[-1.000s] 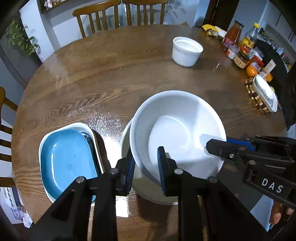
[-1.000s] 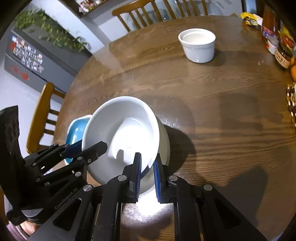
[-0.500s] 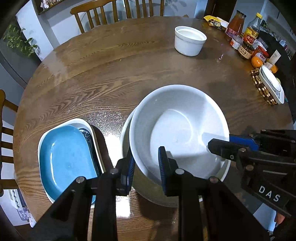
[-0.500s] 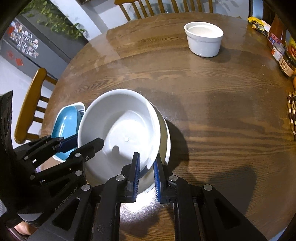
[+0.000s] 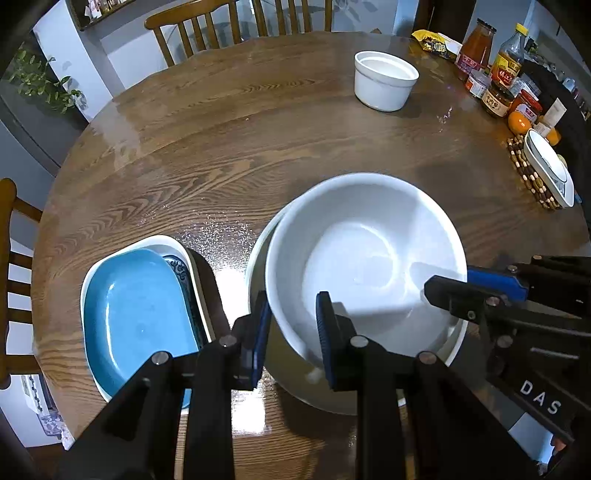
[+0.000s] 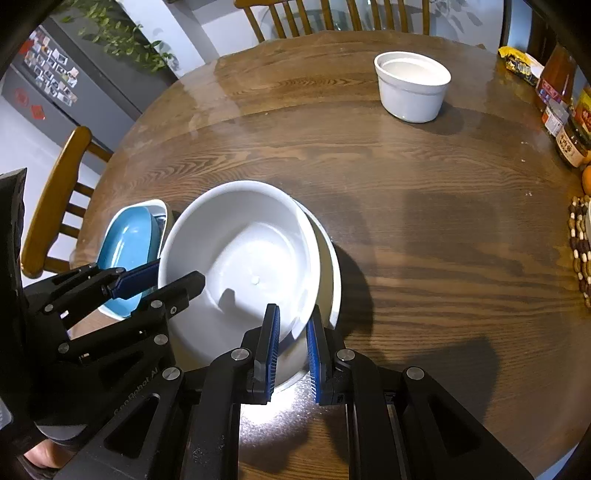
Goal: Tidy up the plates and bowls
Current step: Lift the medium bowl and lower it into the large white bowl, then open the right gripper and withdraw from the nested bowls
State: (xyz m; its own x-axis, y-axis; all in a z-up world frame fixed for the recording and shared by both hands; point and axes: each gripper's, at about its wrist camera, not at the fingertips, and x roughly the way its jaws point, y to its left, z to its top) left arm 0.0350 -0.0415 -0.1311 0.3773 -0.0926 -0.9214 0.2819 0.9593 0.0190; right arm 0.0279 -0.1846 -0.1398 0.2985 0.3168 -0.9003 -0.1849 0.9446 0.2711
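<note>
A large white bowl (image 5: 365, 258) (image 6: 240, 258) sits nested in a wider white bowl (image 5: 258, 332) (image 6: 330, 266) on the round wooden table (image 5: 221, 129). My left gripper (image 5: 291, 332) straddles the bowl's near-left rim with its jaws slightly apart from it. My right gripper (image 6: 291, 339) straddles the near-right rim, jaws also slightly apart. Each gripper shows in the other's view: the right gripper (image 5: 480, 291) and the left gripper (image 6: 155, 284). A blue oval dish (image 5: 136, 317) lies stacked in a white oval dish (image 5: 173, 243) to the left. A small white bowl (image 5: 384, 81) (image 6: 412, 86) stands far across.
Bottles and jars (image 5: 495, 77) crowd the table's right edge, with an orange (image 5: 517, 122) and a white dish on a beaded mat (image 5: 543, 173). Wooden chairs (image 5: 229, 26) stand behind and to the left (image 6: 55, 199).
The large white bowl has come down from a tilted lift and settled into the wider bowl. Both grippers' jaws have widened a little around its rim.
</note>
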